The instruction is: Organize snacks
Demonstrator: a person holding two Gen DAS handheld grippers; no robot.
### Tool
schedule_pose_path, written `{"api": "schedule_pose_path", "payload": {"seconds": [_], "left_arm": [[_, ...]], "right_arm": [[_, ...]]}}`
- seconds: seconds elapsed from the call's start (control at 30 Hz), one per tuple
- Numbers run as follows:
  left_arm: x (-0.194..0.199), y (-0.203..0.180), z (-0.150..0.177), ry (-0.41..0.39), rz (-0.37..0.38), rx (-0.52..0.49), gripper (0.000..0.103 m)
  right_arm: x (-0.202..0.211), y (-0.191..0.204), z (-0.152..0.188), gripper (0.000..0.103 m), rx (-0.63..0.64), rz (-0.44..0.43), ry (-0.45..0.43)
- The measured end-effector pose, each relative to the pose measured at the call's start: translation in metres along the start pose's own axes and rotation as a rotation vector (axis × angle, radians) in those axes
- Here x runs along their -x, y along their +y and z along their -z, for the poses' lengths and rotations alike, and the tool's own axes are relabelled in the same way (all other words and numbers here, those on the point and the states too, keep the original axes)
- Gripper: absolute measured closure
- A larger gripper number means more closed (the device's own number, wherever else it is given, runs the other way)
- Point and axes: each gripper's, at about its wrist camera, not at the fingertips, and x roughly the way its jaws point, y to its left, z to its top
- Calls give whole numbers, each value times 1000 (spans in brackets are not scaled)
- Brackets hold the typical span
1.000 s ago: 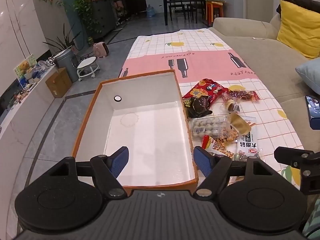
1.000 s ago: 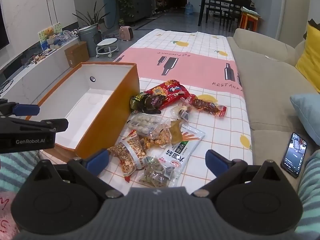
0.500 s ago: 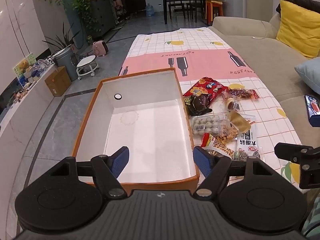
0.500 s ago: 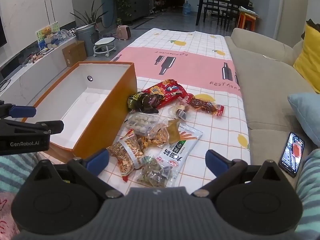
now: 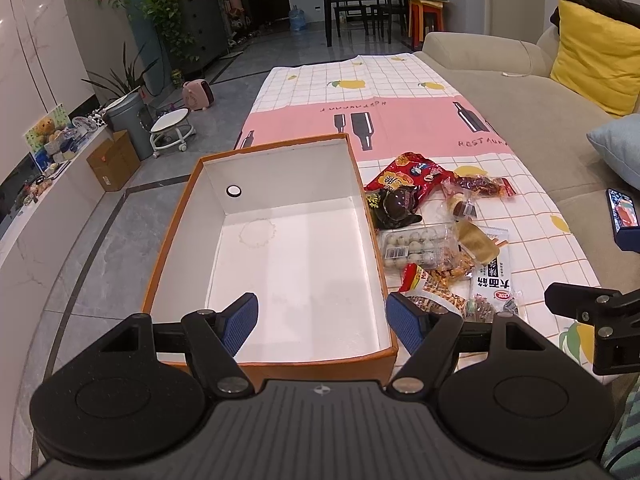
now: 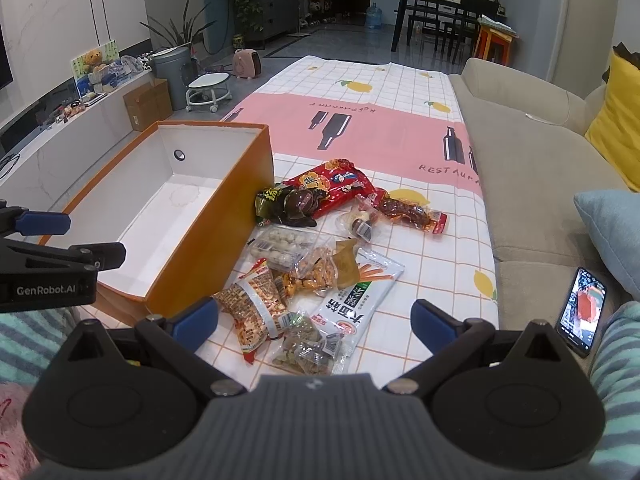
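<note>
An orange box (image 5: 276, 354) with a white, bare inside stands on the left of the table (image 5: 400, 120); in the right wrist view the orange box (image 6: 208, 232) shows its right wall. To its right lies a heap of snack packets: a red bag (image 6: 332, 184), a dark packet (image 6: 288, 206), a clear tray of pale balls (image 6: 280, 244), a peanut bag (image 6: 256, 304) and a white noodle pack (image 6: 356, 304). My left gripper (image 5: 322, 320) hangs open over the box's near end. My right gripper (image 6: 316, 320) is open above the nearest packets.
A beige sofa (image 6: 540, 168) with a yellow cushion (image 5: 596, 40) and a blue cushion (image 6: 612, 232) runs along the table's right side. A phone (image 6: 582, 312) lies on the sofa seat. A striped sleeve (image 6: 616, 360) shows at lower right. Floor, bin and stool lie left.
Both grippers have drawn back and up slightly, so the box and snacks sit a little farther off. Both stay open and nothing on the table has moved.
</note>
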Motion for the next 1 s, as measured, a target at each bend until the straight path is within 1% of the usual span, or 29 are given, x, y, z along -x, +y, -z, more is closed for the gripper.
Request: {"api": "schedule_pose_path", "payload": {"seconds": [1.0], "left_arm": [[-1, 1, 4, 17, 1, -5, 17]], "right_arm": [[-2, 0, 1, 4, -5, 13, 11]]}}
